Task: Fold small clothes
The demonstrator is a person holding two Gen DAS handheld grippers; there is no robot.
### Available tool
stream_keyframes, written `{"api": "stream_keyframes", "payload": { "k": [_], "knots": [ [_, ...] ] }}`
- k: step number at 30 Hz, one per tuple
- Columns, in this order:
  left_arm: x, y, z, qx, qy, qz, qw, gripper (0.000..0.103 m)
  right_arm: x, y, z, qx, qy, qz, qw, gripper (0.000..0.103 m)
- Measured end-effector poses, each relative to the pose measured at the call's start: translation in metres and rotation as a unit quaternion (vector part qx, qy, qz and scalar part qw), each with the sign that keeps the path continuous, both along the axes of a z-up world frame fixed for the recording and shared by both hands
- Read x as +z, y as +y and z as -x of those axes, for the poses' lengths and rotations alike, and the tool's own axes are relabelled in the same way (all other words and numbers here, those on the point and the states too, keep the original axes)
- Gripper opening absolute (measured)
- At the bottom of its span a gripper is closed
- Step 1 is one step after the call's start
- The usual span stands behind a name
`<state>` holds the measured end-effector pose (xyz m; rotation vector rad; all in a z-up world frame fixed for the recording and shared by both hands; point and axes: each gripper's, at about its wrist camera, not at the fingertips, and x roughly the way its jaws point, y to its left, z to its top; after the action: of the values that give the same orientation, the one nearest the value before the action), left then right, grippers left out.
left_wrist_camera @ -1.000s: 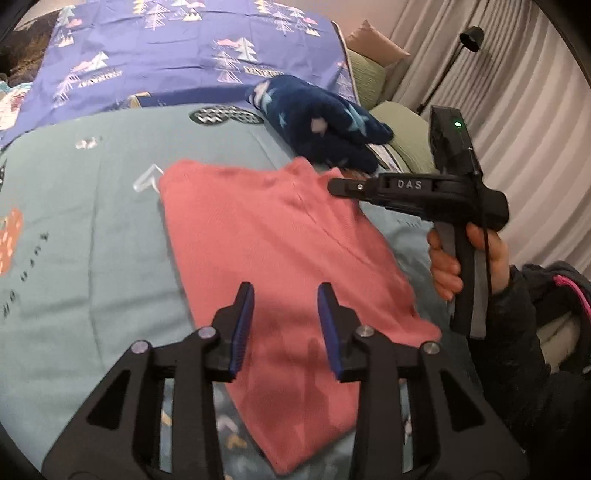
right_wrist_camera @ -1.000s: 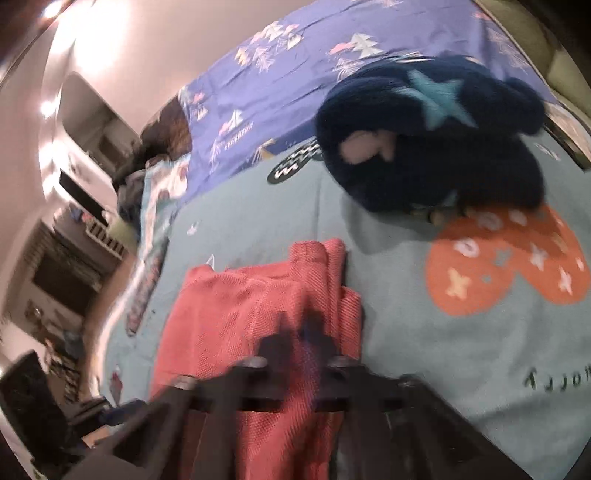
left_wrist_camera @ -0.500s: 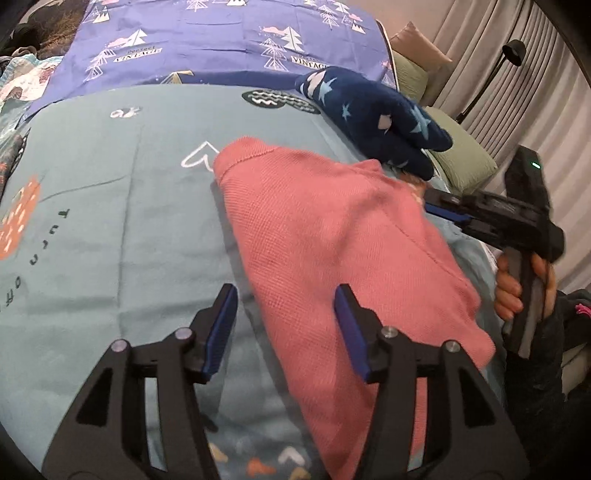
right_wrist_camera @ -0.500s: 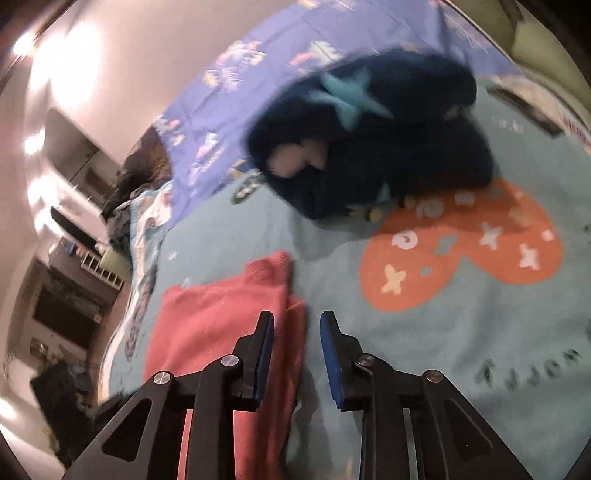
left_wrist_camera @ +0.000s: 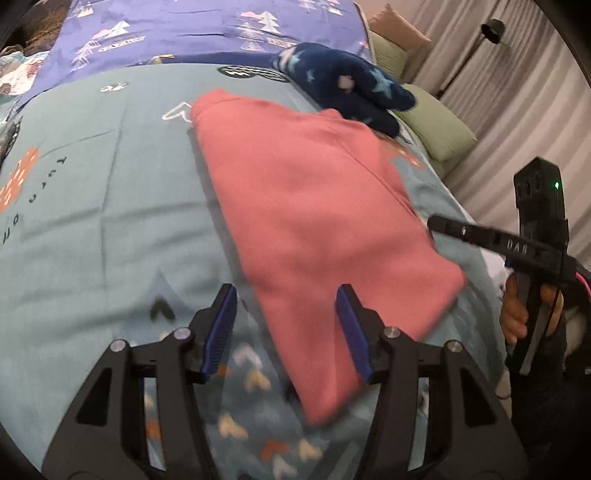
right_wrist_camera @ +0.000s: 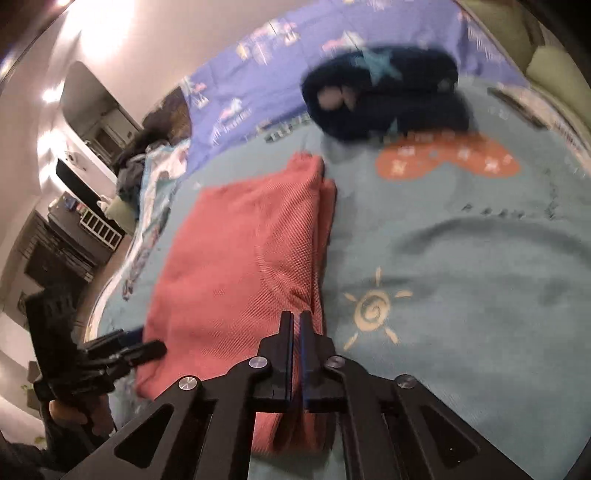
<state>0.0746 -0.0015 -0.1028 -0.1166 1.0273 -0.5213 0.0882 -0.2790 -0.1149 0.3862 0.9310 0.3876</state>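
A pink knit garment lies folded into a long strip on the teal bed cover. My left gripper hovers open over the strip's near left edge, and the pads touch nothing. In the right wrist view the same garment runs away from me with layered folds along its right side. My right gripper is shut just above that near right edge, with no cloth visibly pinched. In the left wrist view the right gripper points at the garment's right side, held by a hand.
A dark blue star-patterned fleece is bunched beyond the garment's far end. A purple tree-print sheet covers the far part of the bed. Green pillows and curtains stand at the right, and furniture lines the far wall.
My left gripper's jaws widened and it dropped toward the garment's near end. My right gripper opened briefly, shut again, and drew back along the garment's right edge toward me.
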Motion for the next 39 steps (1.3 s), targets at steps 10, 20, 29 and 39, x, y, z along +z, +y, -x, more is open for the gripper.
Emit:
{"api": "stream_keyframes", "payload": {
  "k": [10,20,29,39],
  "knots": [
    [-0.01,0.001,0.038,-0.013,0.015,0.018,0.9996,0.057,-0.032,-0.017,0.034,-0.005,0.054,0.029,0.998,0.008],
    [0.016,0.001,0.042,-0.001,-0.009,0.003,1.0,0.061,-0.002,-0.033,0.02,-0.02,0.02,-0.002,1.0,0.052],
    [0.022,-0.01,0.016,-0.006,-0.035,-0.022,0.9991,0.068,-0.017,-0.033,-0.018,0.011,0.046,-0.037,0.998,0.056],
    [-0.011,0.008,-0.043,-0.013,0.028,0.068,0.9972,0.069,-0.042,-0.023,-0.064,0.064,0.069,-0.078,0.993,0.058]
  ]
}}
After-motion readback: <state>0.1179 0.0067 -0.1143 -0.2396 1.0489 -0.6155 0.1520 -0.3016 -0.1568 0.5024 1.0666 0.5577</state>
